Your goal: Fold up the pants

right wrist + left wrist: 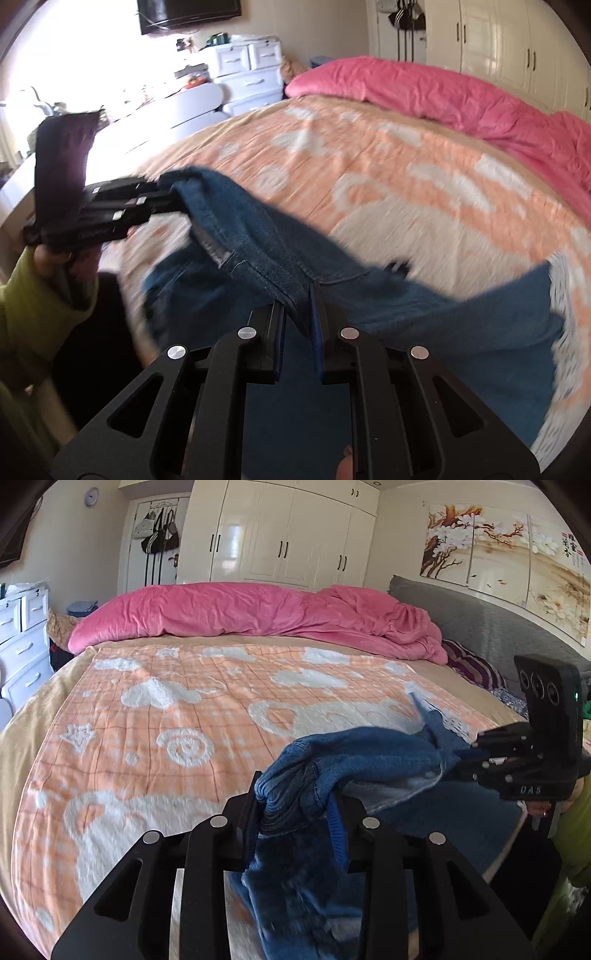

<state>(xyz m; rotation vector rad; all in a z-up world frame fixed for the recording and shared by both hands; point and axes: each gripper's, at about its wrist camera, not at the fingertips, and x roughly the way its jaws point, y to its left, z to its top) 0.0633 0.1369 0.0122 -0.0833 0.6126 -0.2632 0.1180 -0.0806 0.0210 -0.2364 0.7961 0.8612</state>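
Note:
Blue denim pants [354, 760] hang between my two grippers above the near edge of the bed. My left gripper [295, 812] is shut on one end of the bunched waistband; it also shows in the right wrist view [166, 199] at the left. My right gripper [299, 314] is shut on the other end of the waistband; it shows in the left wrist view [469, 753] at the right. The pants [258, 236] stretch between them, and the legs trail down over the bed's edge, blurred.
The bed carries an orange and white patterned blanket [184, 709] and a pink duvet [258, 609] bunched along its far side. A grey headboard [480, 627] is at right. White drawers [251, 70] and wardrobes [288, 535] stand beyond the bed.

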